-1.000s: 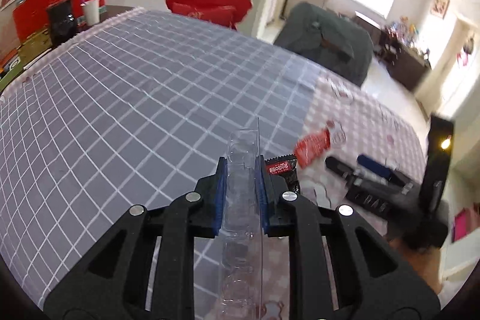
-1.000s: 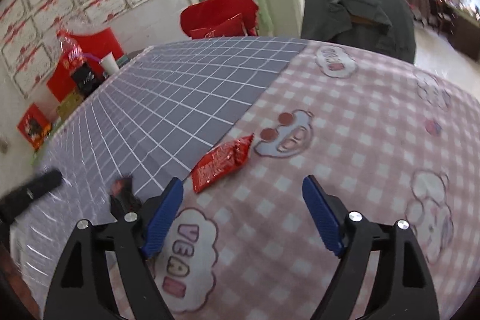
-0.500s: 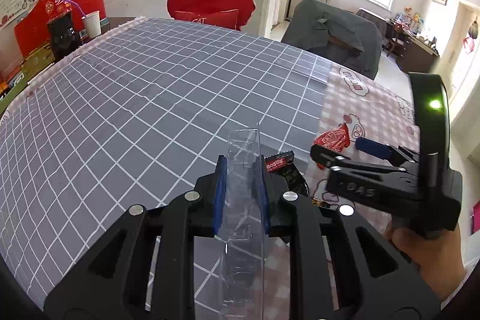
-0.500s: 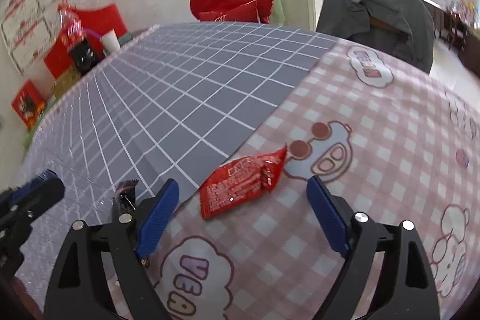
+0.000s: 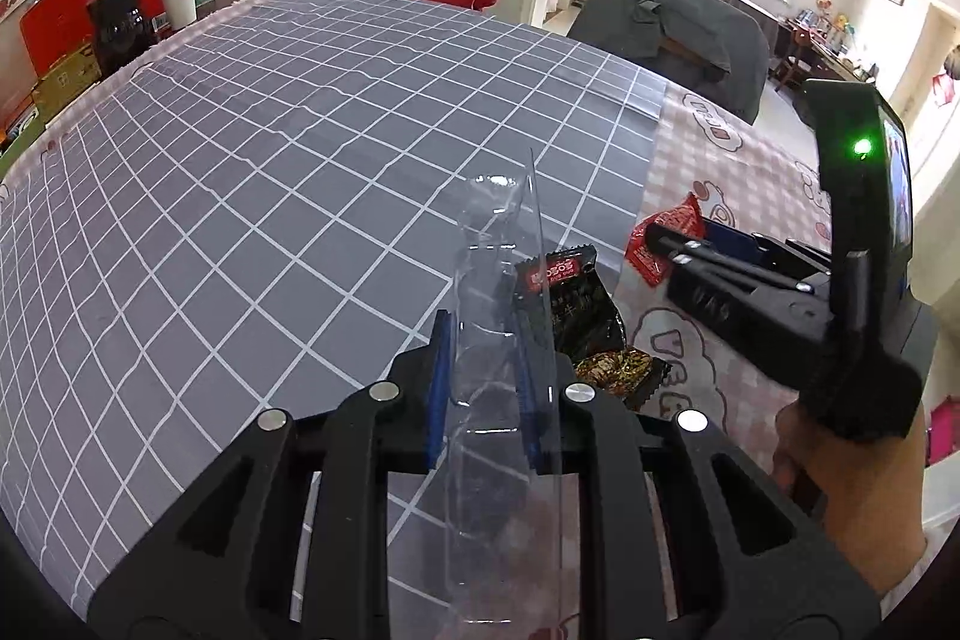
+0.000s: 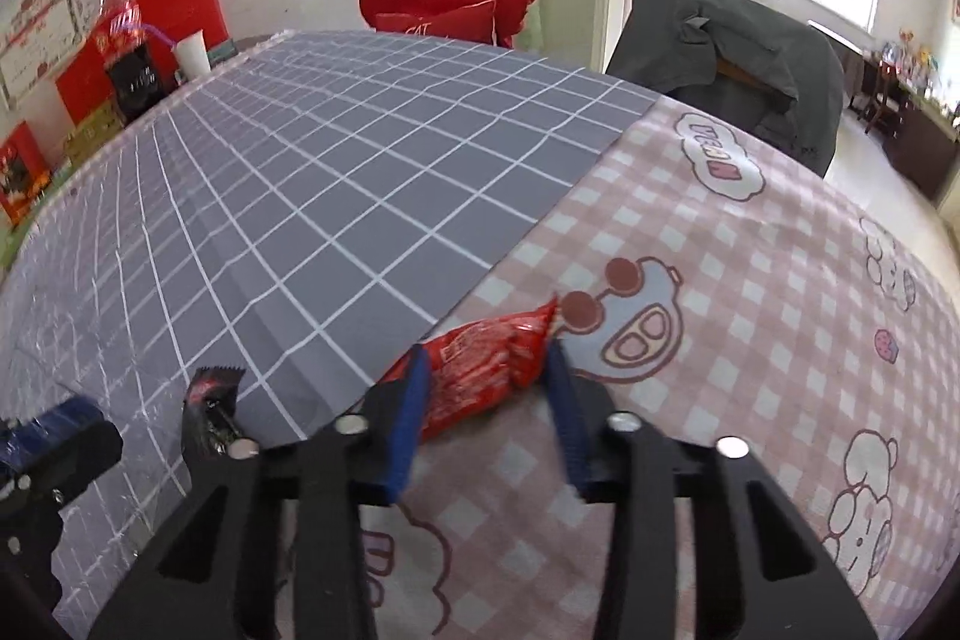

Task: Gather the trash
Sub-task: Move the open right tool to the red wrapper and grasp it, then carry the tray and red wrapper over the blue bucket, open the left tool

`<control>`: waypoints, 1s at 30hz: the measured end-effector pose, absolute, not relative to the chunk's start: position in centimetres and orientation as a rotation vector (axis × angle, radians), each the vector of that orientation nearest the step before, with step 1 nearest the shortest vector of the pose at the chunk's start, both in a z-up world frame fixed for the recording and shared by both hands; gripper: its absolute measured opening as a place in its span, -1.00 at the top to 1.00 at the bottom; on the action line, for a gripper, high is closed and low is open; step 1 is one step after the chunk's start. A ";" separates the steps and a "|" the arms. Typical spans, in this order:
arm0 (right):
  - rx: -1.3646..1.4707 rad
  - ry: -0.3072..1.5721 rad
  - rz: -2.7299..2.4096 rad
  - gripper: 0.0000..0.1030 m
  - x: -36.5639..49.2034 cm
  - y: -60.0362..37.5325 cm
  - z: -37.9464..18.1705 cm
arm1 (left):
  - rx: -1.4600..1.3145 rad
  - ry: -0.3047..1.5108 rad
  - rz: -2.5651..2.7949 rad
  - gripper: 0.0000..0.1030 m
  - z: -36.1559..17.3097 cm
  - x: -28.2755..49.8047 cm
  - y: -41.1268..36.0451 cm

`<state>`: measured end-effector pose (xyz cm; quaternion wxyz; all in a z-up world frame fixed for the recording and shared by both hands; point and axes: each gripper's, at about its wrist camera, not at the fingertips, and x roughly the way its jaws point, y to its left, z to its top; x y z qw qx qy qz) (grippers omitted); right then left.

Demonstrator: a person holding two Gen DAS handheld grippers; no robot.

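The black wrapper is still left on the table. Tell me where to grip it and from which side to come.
Grip the black wrapper across its flat, crimped top end, which lies clear on the grey grid cloth. Come from above, jaws straddling its narrow width. Its lower end looks torn open and crumpled, likely a poorer hold. Both grippers are occupied: the left gripper holds the clear plastic tray, and the right gripper has just been closing around the red wrapper.
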<state>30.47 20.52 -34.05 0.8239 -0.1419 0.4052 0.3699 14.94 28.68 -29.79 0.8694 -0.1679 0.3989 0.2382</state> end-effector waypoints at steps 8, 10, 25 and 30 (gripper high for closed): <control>-0.214 0.894 0.815 0.59 29.8 19.1 -32.6 | -0.377 0.827 0.454 0.65 -28.7 15.1 28.1; -0.193 0.891 0.816 0.60 29.3 18.3 -31.7 | -0.384 0.818 0.451 0.65 -28.3 15.1 27.9; -0.090 0.842 0.772 0.60 26.1 10.8 -25.6 | -0.354 0.783 0.403 0.65 -24.2 16.1 22.4; -0.044 0.813 0.744 0.60 25.5 6.2 -23.1 | -0.326 0.765 0.365 0.65 -22.4 16.4 18.8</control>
